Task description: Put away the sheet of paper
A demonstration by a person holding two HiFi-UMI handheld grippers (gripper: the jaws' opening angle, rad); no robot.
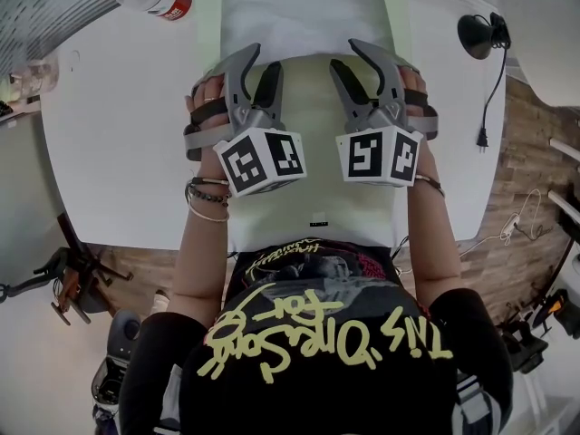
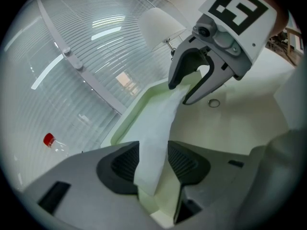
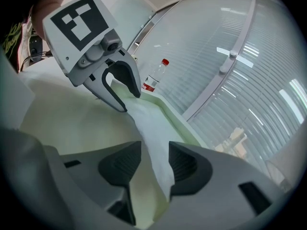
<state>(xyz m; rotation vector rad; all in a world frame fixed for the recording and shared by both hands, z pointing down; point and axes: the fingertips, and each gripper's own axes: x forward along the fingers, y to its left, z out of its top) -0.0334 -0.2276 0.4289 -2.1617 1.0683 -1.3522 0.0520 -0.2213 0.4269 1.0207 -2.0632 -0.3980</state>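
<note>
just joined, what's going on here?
A person works a gripper in each hand over a pale green mat on a white table. The left gripper and right gripper each have the near edge of the sheet of paper between their fingers; that edge looks raised off the mat. Whether the fingers are clamped, I can't tell. The sheet is not yet put away.

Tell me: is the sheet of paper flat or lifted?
Lifted at one edge: left claw and right claw pinch the sheet above the green mat.
</note>
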